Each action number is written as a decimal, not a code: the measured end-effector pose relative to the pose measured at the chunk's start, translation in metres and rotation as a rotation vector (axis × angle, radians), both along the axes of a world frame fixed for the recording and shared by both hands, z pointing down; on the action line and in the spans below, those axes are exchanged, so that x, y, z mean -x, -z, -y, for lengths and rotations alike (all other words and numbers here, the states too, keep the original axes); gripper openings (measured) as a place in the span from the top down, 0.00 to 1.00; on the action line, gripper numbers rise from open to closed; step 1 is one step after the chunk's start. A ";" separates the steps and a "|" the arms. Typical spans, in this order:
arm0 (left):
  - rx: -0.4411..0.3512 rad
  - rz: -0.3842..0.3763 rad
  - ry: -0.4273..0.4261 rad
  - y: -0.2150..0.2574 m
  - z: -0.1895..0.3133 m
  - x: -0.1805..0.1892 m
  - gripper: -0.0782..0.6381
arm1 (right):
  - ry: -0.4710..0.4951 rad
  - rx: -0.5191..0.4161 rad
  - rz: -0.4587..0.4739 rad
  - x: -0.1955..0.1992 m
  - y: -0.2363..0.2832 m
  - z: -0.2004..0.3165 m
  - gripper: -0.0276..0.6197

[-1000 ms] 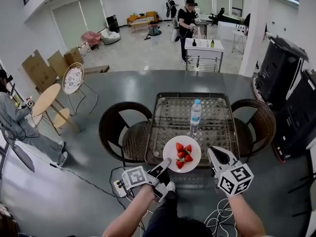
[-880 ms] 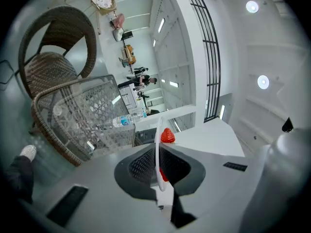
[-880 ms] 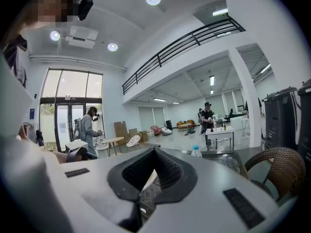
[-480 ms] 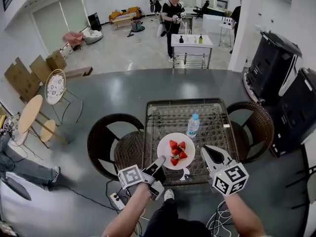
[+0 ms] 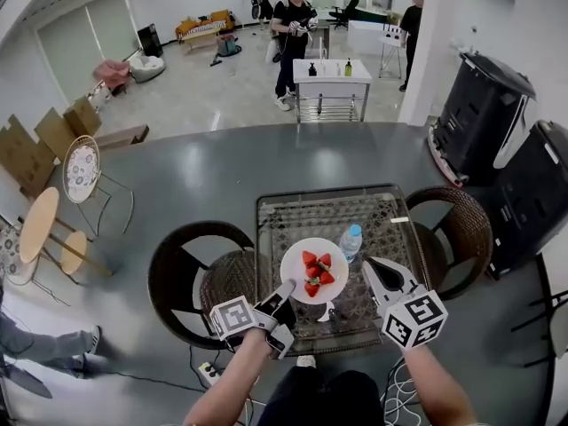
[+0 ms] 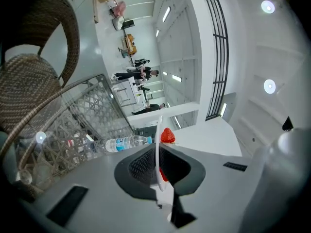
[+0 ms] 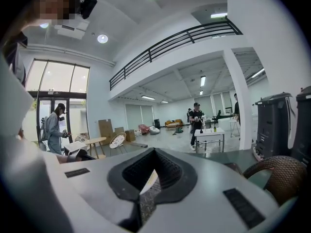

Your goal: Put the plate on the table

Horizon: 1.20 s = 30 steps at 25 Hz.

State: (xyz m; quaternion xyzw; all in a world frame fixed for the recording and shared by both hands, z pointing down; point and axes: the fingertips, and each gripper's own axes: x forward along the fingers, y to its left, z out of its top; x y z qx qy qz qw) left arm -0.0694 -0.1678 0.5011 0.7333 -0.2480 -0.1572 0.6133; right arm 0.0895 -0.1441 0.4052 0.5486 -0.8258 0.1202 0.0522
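Observation:
A white plate (image 5: 314, 271) carrying several strawberries (image 5: 316, 272) hangs over the near half of the glass-topped wicker table (image 5: 325, 209). My left gripper (image 5: 286, 293) is shut on the plate's near-left rim. In the left gripper view the rim (image 6: 157, 144) runs edge-on between the pads of the left gripper (image 6: 158, 174), with one strawberry (image 6: 167, 135) showing past it. My right gripper (image 5: 373, 268) hovers to the plate's right, apart from it. In the right gripper view the right gripper (image 7: 151, 178) is shut with nothing in it.
A water bottle (image 5: 351, 242) stands on the table right beside the plate's far-right rim. Wicker chairs flank the table at left (image 5: 190, 272) and right (image 5: 454, 227). Black bins (image 5: 484, 105) stand at the right. People stand by a white cart (image 5: 330, 82) far back.
The view has advanced toward the table. The plate, held by the left gripper throughout, has gone from the table's near edge to further over the top, close to the bottle. The right gripper kept alongside.

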 end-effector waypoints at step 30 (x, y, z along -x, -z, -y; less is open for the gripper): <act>0.055 0.064 0.178 -0.037 0.092 -0.003 0.87 | 0.246 0.042 0.046 0.010 -0.032 0.094 0.95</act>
